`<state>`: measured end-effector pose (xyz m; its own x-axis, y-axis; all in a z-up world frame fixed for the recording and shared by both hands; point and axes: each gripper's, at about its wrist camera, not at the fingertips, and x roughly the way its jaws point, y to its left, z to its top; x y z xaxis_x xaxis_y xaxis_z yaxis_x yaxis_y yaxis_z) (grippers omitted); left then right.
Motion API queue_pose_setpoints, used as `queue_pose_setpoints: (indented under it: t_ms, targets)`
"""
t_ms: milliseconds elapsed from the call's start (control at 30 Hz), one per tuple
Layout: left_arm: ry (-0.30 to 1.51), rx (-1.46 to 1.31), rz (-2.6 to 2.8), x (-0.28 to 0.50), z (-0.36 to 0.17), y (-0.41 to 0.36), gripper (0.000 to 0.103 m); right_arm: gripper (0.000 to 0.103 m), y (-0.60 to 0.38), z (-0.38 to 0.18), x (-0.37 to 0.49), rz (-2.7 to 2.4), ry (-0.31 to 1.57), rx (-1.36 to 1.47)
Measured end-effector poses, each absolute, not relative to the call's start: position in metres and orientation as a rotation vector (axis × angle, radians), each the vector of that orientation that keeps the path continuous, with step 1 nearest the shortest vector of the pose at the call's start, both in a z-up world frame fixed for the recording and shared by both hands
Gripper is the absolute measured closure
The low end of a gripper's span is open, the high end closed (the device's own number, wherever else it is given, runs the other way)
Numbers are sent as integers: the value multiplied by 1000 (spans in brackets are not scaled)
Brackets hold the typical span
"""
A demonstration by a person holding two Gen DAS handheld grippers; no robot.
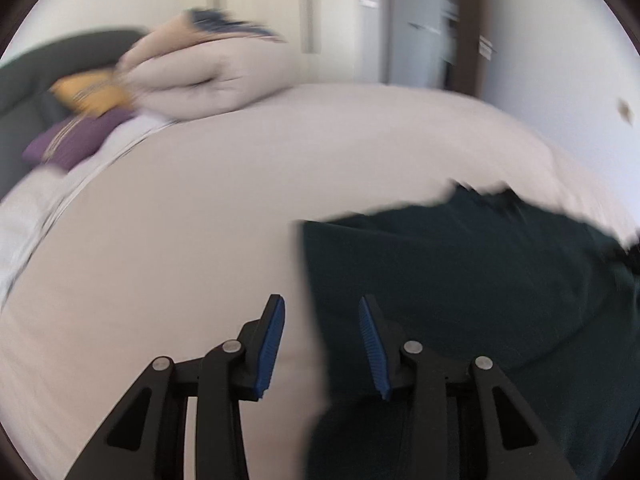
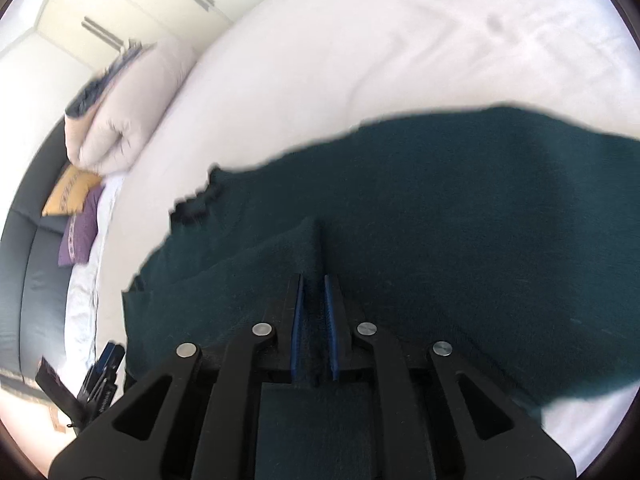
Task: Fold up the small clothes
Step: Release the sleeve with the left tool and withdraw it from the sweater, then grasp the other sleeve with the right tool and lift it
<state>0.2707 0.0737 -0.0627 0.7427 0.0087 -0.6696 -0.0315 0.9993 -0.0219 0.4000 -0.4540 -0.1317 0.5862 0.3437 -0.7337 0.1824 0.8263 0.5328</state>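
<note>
We see dark green garment (image 2: 460,208): matt, slightly fuzzy knit cloth. Under it, bed sheet (image 1: 208,216): smooth pale cloth. Right gripper (image 2: 314,280): matt black plastic, ribbed blue pads (image 2: 297,320), bright metal pins.

The cloth (image 2: 440,208) on the bed is very dark green, almost black in the shade, and has no pattern. The bed sheet (image 1: 240,208) under it is plain white with a soft pink tint. Near the far left corner of the bed lies a pale cream duvet (image 1: 208,76) with a dark blue fringe on top. Beside it sit a yellow-orange cushion (image 1: 90,94) and a purple cushion (image 1: 76,142), each with a pale patterned stripe. The headboard (image 1: 24,80) is dark grey. The left gripper (image 1: 322,306) and the right gripper (image 2: 314,280) are black with bright blue pads (image 1: 272,344). The wardrobe (image 2: 132,4) is cream with grey handles.
</note>
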Motion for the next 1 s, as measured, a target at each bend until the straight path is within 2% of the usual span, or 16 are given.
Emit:
queue_pose_setpoints:
  t_ms: [100, 233, 367, 400, 467, 633, 667, 700, 733, 767, 1000]
  targets:
    - [729, -80, 47, 272, -52, 94, 64, 93, -437, -115, 377, 196, 923, 601]
    - [723, 37, 11, 278, -49, 64, 64, 93, -390, -108, 372, 309, 952, 553]
    - [928, 182, 12, 299, -102, 37, 62, 93, -377, -144, 361, 296, 1099, 554]
    - [898, 176, 8, 296, -106, 40, 59, 93, -384, -153, 358, 299, 1108, 593]
    - [889, 156, 35, 294, -102, 46, 50, 93, -407, -155, 341, 314, 1072, 717]
    - [834, 113, 13, 279, -77, 52, 50, 92, -461, -119, 288, 210, 902, 728]
    - [804, 92, -6, 271, -70, 51, 47, 82, -471, -108, 274, 179, 864, 729]
    - [779, 64, -28, 262, -63, 49, 36, 52, -483, -104, 262, 147, 841, 732]
    - [761, 32, -56, 255, -58, 47, 29, 36, -495, -98, 248, 98, 812, 750]
    - [746, -1, -89, 248, -53, 42, 20, 14, -512, -92, 228, 43, 758, 794]
    - [787, -133, -256, 214, -49, -2, 19, 11, -597, -91, 146, -130, 641, 1090]
